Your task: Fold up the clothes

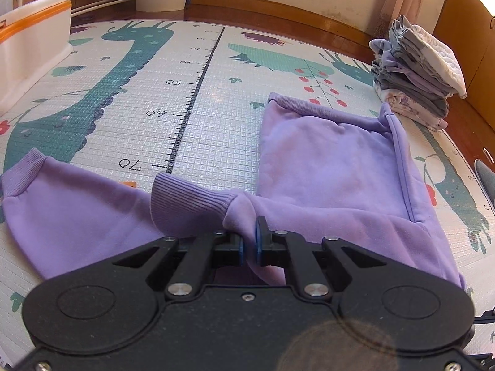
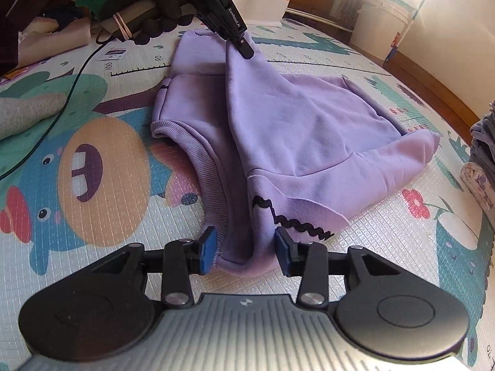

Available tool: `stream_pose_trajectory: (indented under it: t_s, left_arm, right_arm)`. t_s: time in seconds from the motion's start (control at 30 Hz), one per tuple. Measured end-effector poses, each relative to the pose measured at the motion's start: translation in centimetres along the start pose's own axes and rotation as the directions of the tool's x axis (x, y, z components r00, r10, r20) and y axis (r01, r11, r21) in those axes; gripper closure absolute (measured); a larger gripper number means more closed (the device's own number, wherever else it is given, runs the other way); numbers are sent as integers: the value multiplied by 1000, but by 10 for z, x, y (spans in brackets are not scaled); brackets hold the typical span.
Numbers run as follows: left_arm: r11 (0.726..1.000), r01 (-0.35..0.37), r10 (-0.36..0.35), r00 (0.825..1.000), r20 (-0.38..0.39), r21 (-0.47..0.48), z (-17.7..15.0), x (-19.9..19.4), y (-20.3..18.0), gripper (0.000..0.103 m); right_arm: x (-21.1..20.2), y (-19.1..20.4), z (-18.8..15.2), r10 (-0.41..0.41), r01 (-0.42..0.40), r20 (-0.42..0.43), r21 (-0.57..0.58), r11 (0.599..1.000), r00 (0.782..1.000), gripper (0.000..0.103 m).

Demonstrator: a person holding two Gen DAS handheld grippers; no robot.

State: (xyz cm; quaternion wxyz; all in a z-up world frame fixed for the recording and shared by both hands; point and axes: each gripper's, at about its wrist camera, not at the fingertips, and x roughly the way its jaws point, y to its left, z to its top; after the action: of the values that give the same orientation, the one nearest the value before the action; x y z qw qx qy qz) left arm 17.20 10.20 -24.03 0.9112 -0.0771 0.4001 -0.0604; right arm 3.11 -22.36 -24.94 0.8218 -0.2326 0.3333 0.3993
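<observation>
Pinching the purple sweatshirt (image 1: 324,160) between closed fingers, the left gripper (image 1: 250,245) lifts fabric; the right gripper (image 2: 244,249) stands open around its hem.

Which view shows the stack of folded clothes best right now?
The left wrist view: the stack of folded clothes sits whole at the play mat's far right corner, layers distinguishable. The right wrist view catches only a sliver cut by the right edge.

A home, by the look of it — a children's play mat (image 1: 191,71) printed with cartoon animals and a height ruler covers a wooden floor (image 1: 278,15), with a stack of folded clothes (image 1: 417,71) and a white storage box (image 1: 31,46) at its edges.
</observation>
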Motion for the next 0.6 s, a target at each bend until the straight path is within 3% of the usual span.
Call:
stream_pose_trajectory:
  t_s: [0.07, 0.1, 0.17, 0.2, 0.23, 0.33, 0.37, 0.4, 0.43, 0.47, 0.5, 0.57, 0.6]
  left_arm:
    - [1000, -1, 1, 1000, -9, -8, 0, 1, 1, 97]
    - [998, 20, -21, 1000, -23, -56, 1, 2, 6, 94]
    - [986, 48, -53, 998, -29, -158, 1, 1, 19, 69]
    - [974, 60, -64, 998, -9, -220, 1, -1, 27, 45]
    - [956, 73, -73, 997, 13, -283, 1, -4, 35, 43]
    - [898, 100, -97, 995, 30, -429, 4, -2, 56, 44]
    - [901, 97, -94, 995, 27, -424, 7, -2, 56, 46]
    - [906, 93, -91, 996, 23, -414, 9, -2, 56, 76]
    - [910, 89, -89, 996, 20, -404, 11, -1, 56, 87]
    - [921, 115, -98, 993, 64, -371, 15, -10, 52, 87]
    - [923, 177, -131, 979, 154, -341, 17, -22, 49, 89]
    - [952, 138, -90, 979, 184, -273, 12, -23, 48, 91]
    - [969, 49, -26, 995, 100, -241, 10, -10, 48, 92]
  right_arm:
    - [-3, -10, 5, 19, -20, 29, 50, 999, 999, 59]
    - [-4, -14, 7, 25, -29, 44, 75, 997, 999, 59]
    - [3, -20, 7, 43, -47, 40, 117, 992, 998, 59]
    - [7, -21, 5, 55, -59, 33, 131, 990, 998, 59]
    - [11, -22, 3, 68, -71, 26, 140, 988, 997, 58]
    - [14, -20, -1, 83, -85, 20, 154, 984, 996, 55]
    - [14, -20, -2, 85, -88, 21, 154, 984, 996, 54]
    - [15, -18, -2, 87, -90, 23, 152, 984, 996, 51]
    - [15, -18, -1, 92, -94, 24, 152, 984, 996, 49]
    - [14, -17, -1, 95, -98, 25, 152, 983, 995, 49]
    - [15, -17, -1, 97, -99, 23, 149, 984, 995, 48]
    - [16, -17, -1, 104, -106, 21, 152, 983, 994, 48]
    - [17, -18, -2, 110, -112, 23, 159, 981, 994, 46]
